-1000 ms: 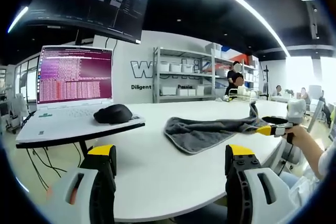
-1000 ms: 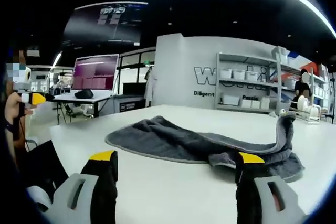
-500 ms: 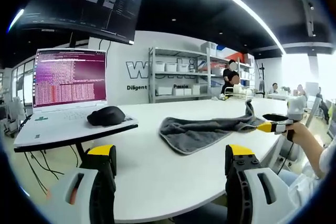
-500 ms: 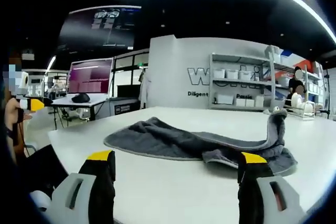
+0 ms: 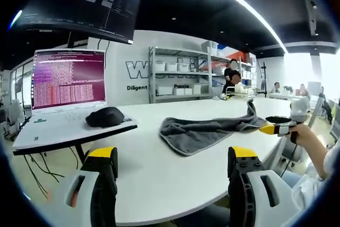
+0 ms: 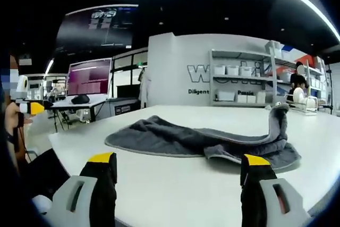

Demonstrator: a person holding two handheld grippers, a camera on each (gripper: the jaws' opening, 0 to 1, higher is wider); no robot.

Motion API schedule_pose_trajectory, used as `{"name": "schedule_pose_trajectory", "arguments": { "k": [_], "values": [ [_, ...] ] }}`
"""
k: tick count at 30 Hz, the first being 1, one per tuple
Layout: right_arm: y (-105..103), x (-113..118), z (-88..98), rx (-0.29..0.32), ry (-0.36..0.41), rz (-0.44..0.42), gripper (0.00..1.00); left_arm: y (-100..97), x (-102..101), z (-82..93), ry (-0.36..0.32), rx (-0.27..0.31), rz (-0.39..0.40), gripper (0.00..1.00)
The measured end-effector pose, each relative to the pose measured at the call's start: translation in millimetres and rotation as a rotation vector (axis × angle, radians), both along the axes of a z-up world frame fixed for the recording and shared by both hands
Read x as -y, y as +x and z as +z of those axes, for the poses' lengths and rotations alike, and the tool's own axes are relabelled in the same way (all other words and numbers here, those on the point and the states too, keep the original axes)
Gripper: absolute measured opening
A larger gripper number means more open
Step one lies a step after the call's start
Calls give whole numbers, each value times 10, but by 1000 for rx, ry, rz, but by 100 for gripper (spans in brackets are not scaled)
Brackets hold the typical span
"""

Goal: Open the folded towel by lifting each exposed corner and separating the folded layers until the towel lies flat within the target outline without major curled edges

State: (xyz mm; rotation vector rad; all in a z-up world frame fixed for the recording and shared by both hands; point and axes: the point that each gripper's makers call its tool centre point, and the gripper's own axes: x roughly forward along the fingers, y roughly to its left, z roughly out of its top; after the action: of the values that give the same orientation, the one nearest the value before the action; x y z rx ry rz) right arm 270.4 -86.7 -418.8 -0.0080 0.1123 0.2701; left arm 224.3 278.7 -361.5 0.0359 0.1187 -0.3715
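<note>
The table (image 6: 175, 184) is wide and white, and the grey towel (image 6: 196, 141) lies on it in rumpled folds, one end standing up. Both grippers, left (image 5: 174, 158) and right (image 6: 179, 164), are near the table edge, apart from the towel, with jaws spread and holding nothing. I think the raised end is best to take first, low and slowly, so the layers part without dragging.

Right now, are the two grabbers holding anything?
Left gripper: open, holding nothing.
Right gripper: open, holding nothing; the grey towel lies on the table beyond it.
</note>
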Motion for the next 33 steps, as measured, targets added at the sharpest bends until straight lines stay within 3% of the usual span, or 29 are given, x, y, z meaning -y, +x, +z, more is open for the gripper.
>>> {"name": "schedule_pose_trajectory", "arguments": {
  "k": [33],
  "values": [
    [-79,129,41,13,-28,-37,96,-22,38,-9,10,-1,-9,84]
  ]
}}
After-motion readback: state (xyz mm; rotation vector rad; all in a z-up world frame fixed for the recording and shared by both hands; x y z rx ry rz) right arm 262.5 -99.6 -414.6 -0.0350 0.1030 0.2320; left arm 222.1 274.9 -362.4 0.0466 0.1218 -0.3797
